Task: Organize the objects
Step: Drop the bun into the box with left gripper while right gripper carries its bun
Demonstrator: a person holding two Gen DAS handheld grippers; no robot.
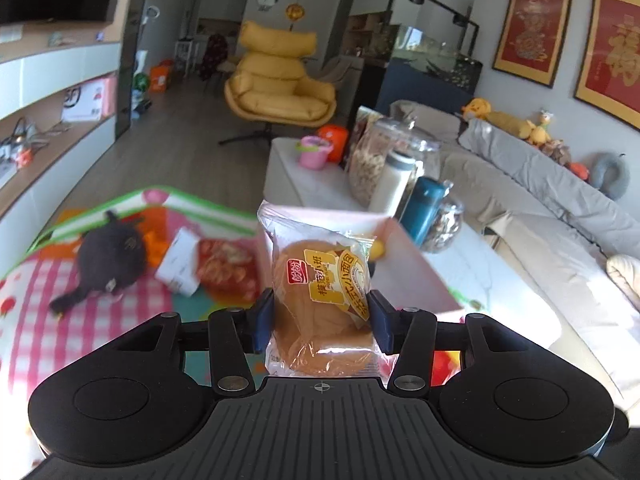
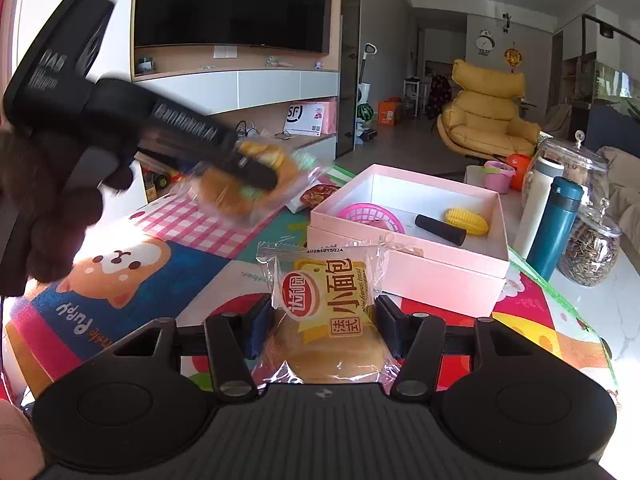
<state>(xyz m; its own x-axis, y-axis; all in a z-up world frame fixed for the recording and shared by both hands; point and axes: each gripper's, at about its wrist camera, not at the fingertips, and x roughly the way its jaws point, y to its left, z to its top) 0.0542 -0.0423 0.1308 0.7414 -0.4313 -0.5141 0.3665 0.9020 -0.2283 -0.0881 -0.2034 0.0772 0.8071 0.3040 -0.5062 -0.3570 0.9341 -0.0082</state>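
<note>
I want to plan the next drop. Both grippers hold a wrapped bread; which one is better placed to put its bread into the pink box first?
Probably the right gripper: the pink box lies open straight ahead of its bread.

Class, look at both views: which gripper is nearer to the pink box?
Right, by a judgement. The right gripper holds its bread just before the pink box; the left gripper holds its bread farther off, left of the box over the mat.
</note>
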